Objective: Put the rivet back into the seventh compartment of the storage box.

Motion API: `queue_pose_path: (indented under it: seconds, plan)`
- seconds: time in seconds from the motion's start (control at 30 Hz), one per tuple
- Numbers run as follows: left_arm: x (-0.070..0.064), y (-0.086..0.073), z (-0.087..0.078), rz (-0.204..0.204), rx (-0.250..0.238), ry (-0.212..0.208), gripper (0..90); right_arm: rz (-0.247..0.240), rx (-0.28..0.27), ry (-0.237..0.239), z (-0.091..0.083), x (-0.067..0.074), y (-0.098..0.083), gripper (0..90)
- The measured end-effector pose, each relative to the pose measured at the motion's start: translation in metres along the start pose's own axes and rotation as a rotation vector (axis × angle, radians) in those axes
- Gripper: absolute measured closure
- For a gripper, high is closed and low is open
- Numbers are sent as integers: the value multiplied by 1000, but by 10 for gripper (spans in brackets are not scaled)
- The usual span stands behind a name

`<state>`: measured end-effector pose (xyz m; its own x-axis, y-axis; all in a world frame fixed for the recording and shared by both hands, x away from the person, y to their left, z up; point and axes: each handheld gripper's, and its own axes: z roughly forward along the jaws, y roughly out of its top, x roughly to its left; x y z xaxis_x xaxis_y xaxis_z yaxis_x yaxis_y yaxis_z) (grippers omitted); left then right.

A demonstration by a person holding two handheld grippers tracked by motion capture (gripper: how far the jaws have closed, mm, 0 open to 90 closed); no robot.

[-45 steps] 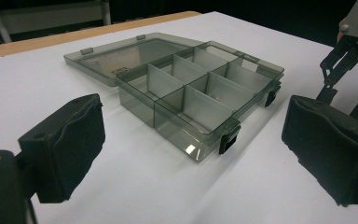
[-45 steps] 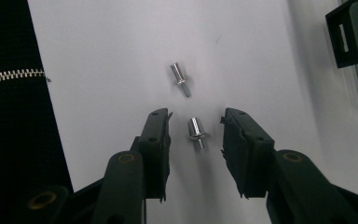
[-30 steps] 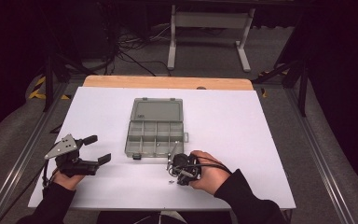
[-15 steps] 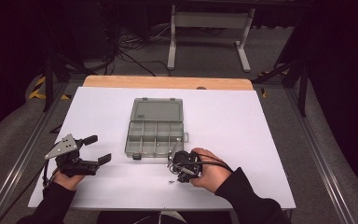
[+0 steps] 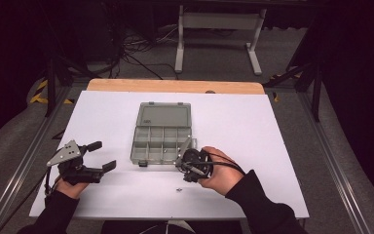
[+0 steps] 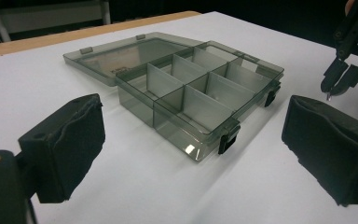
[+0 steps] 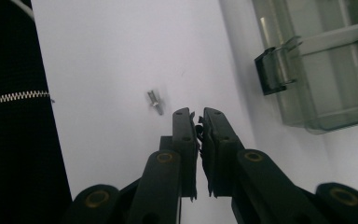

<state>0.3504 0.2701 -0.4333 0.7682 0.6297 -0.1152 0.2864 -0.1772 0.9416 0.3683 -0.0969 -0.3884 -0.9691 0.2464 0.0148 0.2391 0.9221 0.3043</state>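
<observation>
Just screw (image 7: 154, 101) beside right tool (image 7: 198, 113)

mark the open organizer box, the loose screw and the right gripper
organizer box (image 5: 161, 139): high view, centre divider.
screw (image 7: 154, 101): right gripper view, its shank.
right gripper (image 7: 199, 116): right gripper view, between its fingertips.

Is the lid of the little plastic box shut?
No, the lid lies flat on the table behind the box, whose compartments are uncovered.
</observation>
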Motion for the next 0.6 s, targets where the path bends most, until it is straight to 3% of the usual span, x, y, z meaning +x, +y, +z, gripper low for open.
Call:
queue_pose_path:
  seconds: [0.6]
  plan:
    - [1, 0, -1, 6, 4, -1, 64, 24, -67, -54, -17, -22, 16, 841]
